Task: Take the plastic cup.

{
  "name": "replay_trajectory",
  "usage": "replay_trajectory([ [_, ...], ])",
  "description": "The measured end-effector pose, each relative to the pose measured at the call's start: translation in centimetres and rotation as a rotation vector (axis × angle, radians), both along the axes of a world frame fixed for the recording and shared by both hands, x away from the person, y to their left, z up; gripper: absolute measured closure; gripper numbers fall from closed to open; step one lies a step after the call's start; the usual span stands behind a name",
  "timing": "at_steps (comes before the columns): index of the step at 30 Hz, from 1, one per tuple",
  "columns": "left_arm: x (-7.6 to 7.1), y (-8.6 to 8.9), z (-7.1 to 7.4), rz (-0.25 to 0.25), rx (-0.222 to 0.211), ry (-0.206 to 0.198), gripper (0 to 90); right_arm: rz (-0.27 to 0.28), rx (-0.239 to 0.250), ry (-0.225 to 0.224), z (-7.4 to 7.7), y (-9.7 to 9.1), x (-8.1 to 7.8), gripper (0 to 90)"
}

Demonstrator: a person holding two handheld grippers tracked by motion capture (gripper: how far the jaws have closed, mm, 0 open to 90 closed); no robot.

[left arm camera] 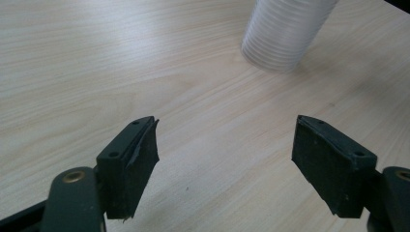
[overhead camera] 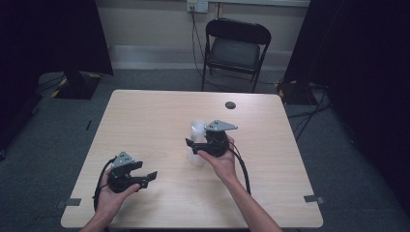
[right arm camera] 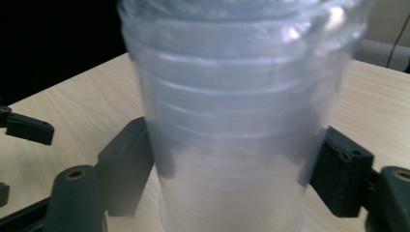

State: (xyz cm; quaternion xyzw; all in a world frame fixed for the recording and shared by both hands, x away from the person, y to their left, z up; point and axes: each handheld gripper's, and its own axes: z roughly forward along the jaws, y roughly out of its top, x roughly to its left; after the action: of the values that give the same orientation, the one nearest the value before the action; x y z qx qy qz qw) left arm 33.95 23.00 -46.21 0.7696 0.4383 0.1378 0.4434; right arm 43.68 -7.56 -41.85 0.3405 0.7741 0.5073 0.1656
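A stack of clear plastic cups (overhead camera: 196, 142) is seen standing upright near the middle of the tabletop (overhead camera: 145, 116), somewhat toward its right edge. The cups are nested, with several rims stacked one above another near the top, and the lower walls are finely ribbed and look milky. The right gripper (overhead camera: 193, 145) is placed around the stack, one pad on each side of it; the pads (right arm camera: 126, 164) are seen at or against the walls, but whether they press cannot be told. The left gripper (overhead camera: 147, 176) is held near the near left corner, well apart from the cups, with its jaws spread wide and nothing between them. A dark round spot (overhead camera: 230, 105) is seen by the far edge.
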Motion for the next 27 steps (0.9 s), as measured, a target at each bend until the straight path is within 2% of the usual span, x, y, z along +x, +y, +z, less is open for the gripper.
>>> replay_trajectory([
  [9,0.09,-0.05,-0.11,0.001,0.002,0.006,24.3,-0.008,-0.008,0.013,-0.56,0.17,0.25,28.1],
  [14,0.03,-0.23,-0.07,-0.008,0.011,-0.005,24.4,-0.012,-0.013,0.009,-0.48,0.21,0.19,29.0],
  [27,0.11,-0.32,-0.21,-0.010,0.019,0.007,24.4,-0.005,0.004,0.009,0.16,0.14,0.28,30.0],
])
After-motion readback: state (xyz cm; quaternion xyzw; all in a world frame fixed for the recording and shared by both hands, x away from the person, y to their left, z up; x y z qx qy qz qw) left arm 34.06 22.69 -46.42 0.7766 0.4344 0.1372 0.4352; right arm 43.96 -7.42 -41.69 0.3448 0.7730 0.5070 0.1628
